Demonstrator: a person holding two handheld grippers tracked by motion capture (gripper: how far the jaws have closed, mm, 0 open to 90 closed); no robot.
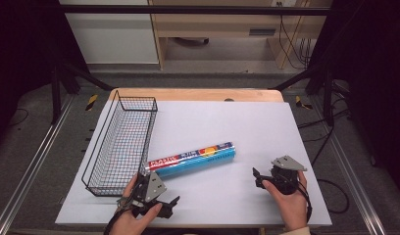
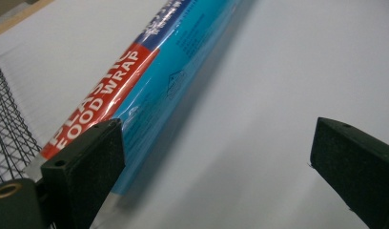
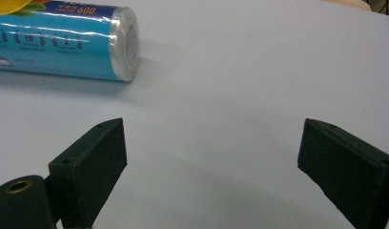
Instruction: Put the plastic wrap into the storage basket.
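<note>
One roll of plastic food wrap [image 1: 192, 159] is lying flat on the white tabletop [image 1: 247, 127], slanting from near the front corner of the wire basket [image 1: 120, 144] up twd the table's middle, w/ its red-label end sitting just beside the basket mesh. Left gripper [image 1: 164, 203] is hovering at the roll's near end, jaws standing wide apart w/ nothing btwn them; in the left gripper view one jaw is sitting right by the roll's red end [image 2: 135, 90]. Right gripper [image 1: 259, 178] is waiting off to the roll's other side, well apart from it, jaws also gaping wide over bare tabletop, nothing clamped.
</note>
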